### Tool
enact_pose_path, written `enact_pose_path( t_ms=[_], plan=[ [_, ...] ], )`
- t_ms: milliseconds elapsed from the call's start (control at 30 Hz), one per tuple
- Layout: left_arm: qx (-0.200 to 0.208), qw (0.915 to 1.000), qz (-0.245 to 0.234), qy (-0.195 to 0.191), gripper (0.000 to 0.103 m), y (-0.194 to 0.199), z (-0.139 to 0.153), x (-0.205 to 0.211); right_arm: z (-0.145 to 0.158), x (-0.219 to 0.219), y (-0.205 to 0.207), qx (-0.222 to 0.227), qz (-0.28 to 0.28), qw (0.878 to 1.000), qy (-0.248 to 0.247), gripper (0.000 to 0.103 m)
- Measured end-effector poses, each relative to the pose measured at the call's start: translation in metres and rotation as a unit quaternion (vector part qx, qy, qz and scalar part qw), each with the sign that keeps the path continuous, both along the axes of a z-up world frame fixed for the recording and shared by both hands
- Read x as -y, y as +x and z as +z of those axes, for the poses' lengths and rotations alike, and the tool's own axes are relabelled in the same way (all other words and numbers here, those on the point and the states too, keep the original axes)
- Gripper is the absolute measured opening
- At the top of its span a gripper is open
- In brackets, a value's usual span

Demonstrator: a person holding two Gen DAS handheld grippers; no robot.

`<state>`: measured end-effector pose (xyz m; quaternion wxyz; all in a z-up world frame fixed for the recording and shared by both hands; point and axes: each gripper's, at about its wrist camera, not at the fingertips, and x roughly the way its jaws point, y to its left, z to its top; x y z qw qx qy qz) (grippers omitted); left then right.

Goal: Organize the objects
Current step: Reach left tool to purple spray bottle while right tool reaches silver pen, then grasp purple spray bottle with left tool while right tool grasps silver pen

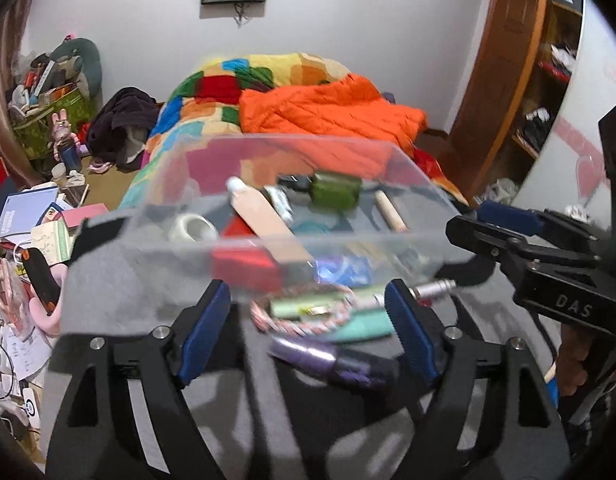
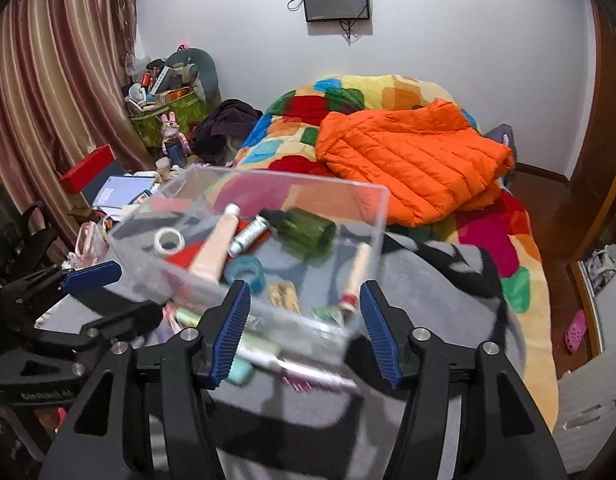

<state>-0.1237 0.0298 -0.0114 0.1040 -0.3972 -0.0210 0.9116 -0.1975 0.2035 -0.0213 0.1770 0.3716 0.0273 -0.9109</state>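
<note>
The box (image 2: 372, 216) was clear, glossy plastic. Under it lay a matt grey fleece cloth (image 2: 428, 280). The green bottle (image 2: 308, 232) looked like shiny glass or plastic. The orange jacket (image 2: 412, 160) was smooth quilted fabric. Each tool's pads (image 2: 231, 332) were ribbed blue rubber.

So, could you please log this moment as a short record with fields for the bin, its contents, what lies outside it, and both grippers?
container: clear plastic bin on a grey blanket
inside bin: green bottle, peach tube, white tape roll, blue tape roll
outside bin, near side: braided cord, purple item, mint item
left hand-held gripper: open, empty, around the loose items
right hand-held gripper: open, empty, at the bin's near corner
background: orange jacket on the bed
</note>
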Motion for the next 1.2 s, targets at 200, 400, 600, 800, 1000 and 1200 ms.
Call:
enact_pose_path(
  t_ms=[200, 400, 600, 800, 1000, 1200],
  plan=[
    [0.023, 0.9995, 0.01, -0.018, 0.083, 0.005, -0.028, -0.017, -0.035, -0.009, 0.006, 0.036, 0.024, 0.999, 0.032, 0.057],
    [0.035, 0.9992, 0.017, -0.008, 0.084, 0.016, -0.04, -0.003, -0.06, -0.009, -0.009, 0.072, 0.035, 0.997, 0.024, 0.057],
    [0.04, 0.9987, 0.033, 0.001, 0.083, 0.04, -0.038, 0.029, -0.068, -0.008, -0.003, 0.093, 0.063, 0.994, 0.007, 0.035],
    [0.058, 0.9959, 0.058, 0.038, 0.083, 0.056, -0.04, 0.06, -0.063, 0.001, 0.031, 0.102, 0.149, 0.984, -0.008, 0.024],
    [0.047, 0.9969, 0.036, 0.051, 0.083, 0.048, -0.029, 0.033, -0.05, 0.003, 0.033, 0.079, 0.141, 0.987, -0.013, 0.024],
    [0.056, 0.997, 0.037, 0.04, 0.083, 0.024, -0.037, -0.001, -0.062, 0.015, 0.016, 0.085, 0.122, 0.988, 0.027, 0.024]
  ],
)
